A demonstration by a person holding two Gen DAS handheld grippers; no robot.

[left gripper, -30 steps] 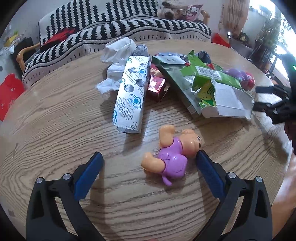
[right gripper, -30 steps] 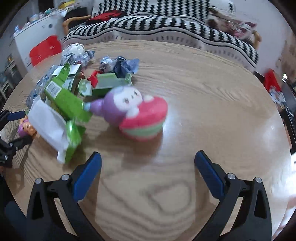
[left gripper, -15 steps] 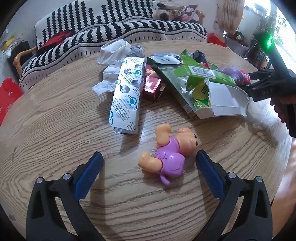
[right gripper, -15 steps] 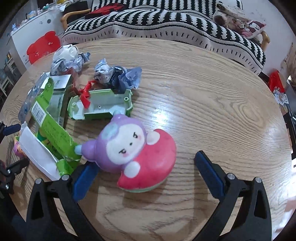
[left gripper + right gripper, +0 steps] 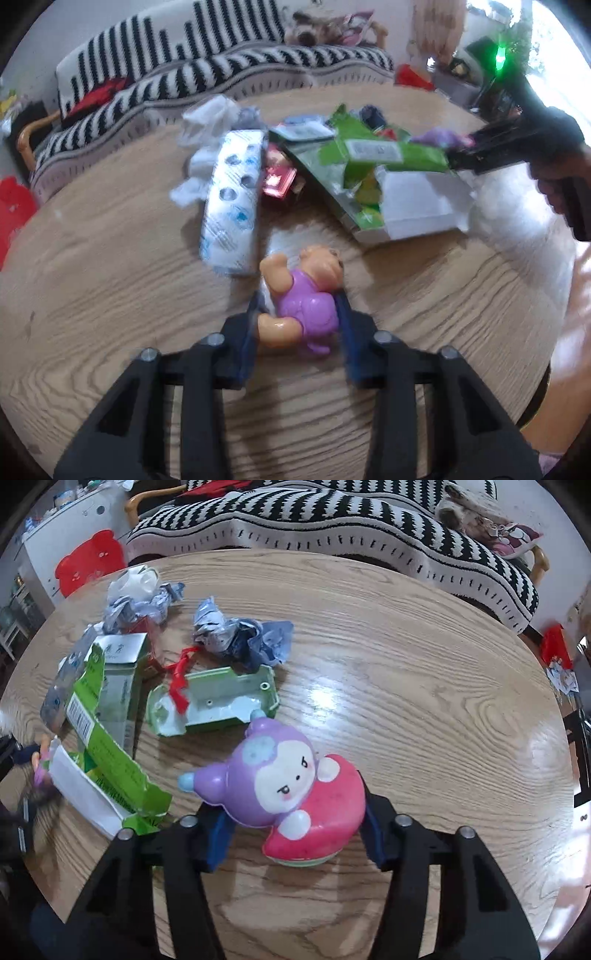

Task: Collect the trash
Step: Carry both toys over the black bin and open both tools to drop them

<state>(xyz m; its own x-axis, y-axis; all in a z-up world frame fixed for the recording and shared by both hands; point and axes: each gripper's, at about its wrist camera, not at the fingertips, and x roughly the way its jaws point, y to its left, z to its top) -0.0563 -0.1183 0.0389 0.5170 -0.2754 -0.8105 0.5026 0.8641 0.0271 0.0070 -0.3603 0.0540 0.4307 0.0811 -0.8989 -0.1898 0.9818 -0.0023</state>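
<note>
Left gripper (image 5: 297,321) fingers clamping doll (image 5: 301,295), right gripper (image 5: 295,829) fingers clamping squishy toy (image 5: 284,790), mid-table

Striped sofa (image 5: 332,520) behind wooden table (image 5: 424,672)

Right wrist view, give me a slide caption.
Right gripper closed around a purple-and-pink squishy toy beside table litter.

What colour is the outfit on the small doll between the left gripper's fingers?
Purple, on an orange-tan doll; the left wrist view shows it best.
</note>
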